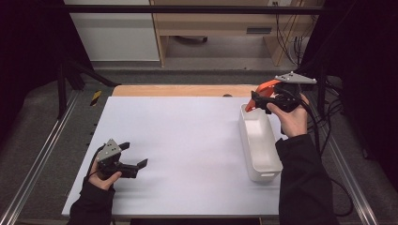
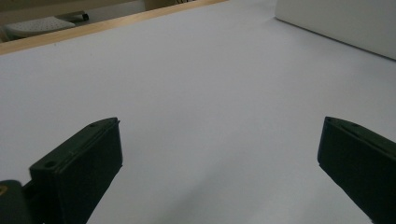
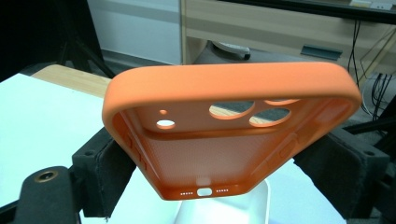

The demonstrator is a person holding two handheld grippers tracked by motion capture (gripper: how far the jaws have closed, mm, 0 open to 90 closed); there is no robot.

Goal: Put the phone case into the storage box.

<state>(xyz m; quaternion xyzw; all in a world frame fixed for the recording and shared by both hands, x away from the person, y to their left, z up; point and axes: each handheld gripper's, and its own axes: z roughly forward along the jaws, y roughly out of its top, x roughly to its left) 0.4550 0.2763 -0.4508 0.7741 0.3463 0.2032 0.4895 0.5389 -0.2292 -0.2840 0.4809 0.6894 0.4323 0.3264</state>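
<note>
One orange phone case [image 3: 224,135] in right tongs [image 1: 258,100] above white bin [image 1: 259,140].

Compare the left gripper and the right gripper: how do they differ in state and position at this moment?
The left gripper is open and holds nothing, while the right gripper is shut on an orange phone case. The left gripper sits low, near the white table at its near left side, while the right gripper is raised above the far end of the white bin. Both are black, two-jawed, and each held in a hand.
</note>
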